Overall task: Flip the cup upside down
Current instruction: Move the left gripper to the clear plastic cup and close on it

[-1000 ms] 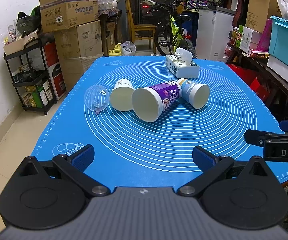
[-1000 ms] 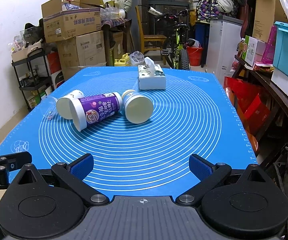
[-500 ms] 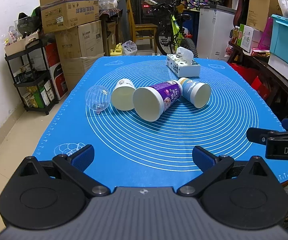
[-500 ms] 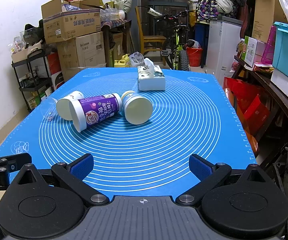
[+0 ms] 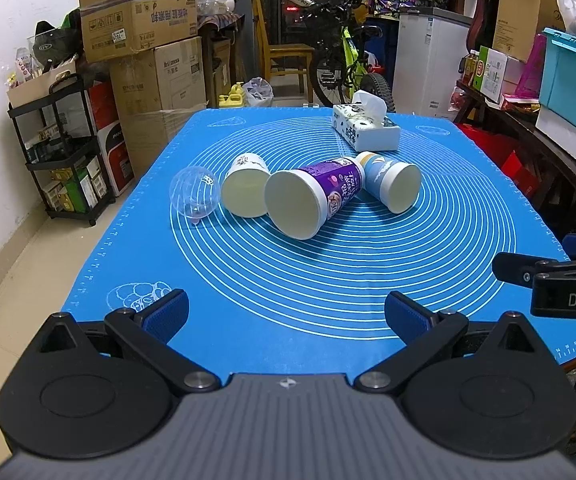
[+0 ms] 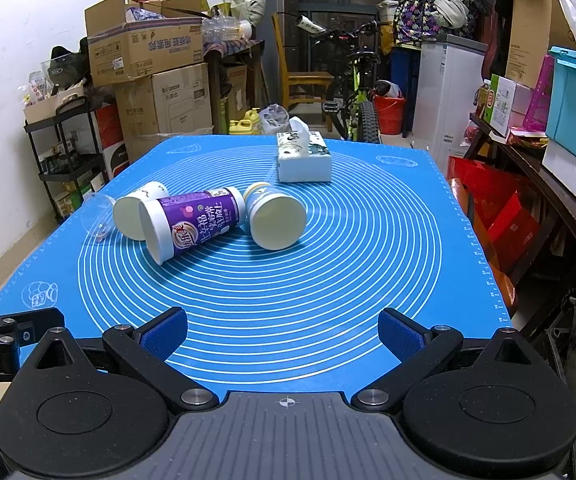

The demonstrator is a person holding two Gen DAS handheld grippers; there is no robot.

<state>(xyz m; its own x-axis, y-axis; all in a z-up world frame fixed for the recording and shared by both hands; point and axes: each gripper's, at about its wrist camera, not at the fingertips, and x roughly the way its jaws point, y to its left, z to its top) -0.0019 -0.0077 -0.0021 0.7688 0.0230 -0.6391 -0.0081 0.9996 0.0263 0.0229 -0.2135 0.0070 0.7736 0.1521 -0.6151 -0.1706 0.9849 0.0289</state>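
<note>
While both the left claw [image 5: 286,312] and right claw [image 6: 283,330] are held wide and empty, three empty paper cups, the purple cup [image 5: 314,196] between them, are seen lying sideways on the table [image 5: 328,280].

The blue mat [image 5: 328,280] carries white concentric rings. The middle cup [image 5: 320,196] is purple with white print, the cup at its 3 o'clock [image 5: 388,180] pale blue and white, and the tissue box [image 6: 304,156] white with dark print.

likely home storeroom, stacked boxes [image 5: 140,16], bicycle [image 5: 344,64]
</note>
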